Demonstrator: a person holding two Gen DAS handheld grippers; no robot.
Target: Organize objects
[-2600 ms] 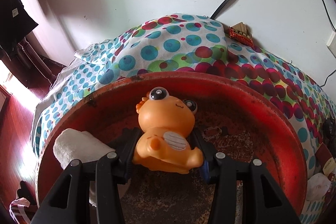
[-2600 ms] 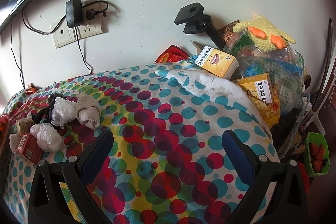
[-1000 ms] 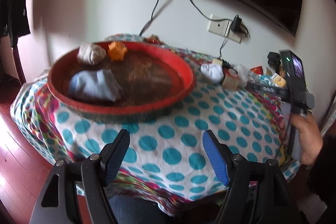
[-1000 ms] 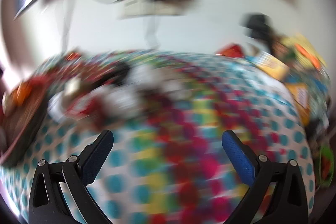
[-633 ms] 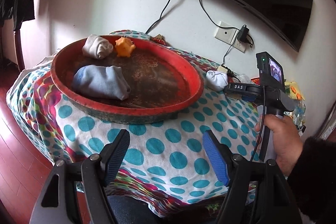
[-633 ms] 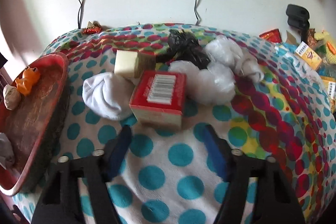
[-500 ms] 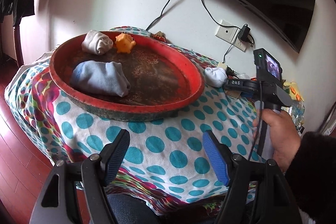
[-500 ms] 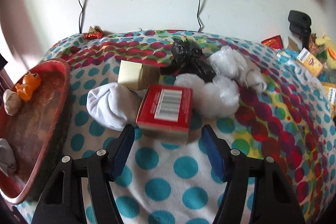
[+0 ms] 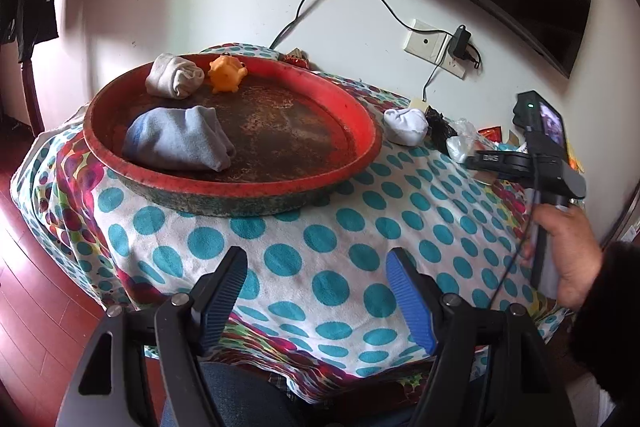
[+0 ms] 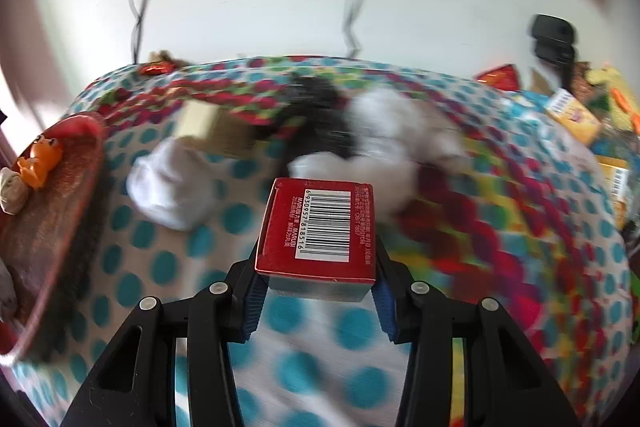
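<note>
Polka-dot cloth (image 9: 320, 239) fills our left wrist view, covering the table. Our left gripper (image 9: 316, 273) hangs above its near edge, jaws spread wide with nothing between them. Farther back a red tray (image 9: 360, 123) sits on the cloth, holding a blue-grey sock roll (image 9: 180, 139), a beige sock roll (image 9: 174, 81) and an orange toy (image 9: 227, 73). Just right of the tray lie a white sock ball (image 9: 406, 126) and a black bag (image 9: 440, 129). At the right edge a hand (image 9: 568, 255) grips the handle of the other tool.

From our right wrist view, our right gripper (image 10: 318, 291) has just been closing and now pinches a red box (image 10: 316, 231) by its sides, barcode face up, above the cloth (image 10: 320, 355). Beyond the box, blurred, we see the white sock ball (image 10: 172, 187), a tan box (image 10: 200, 123) and the black bag (image 10: 320, 107). The tray (image 10: 86, 187) shows at the left edge with the toy (image 10: 40, 159).
</note>
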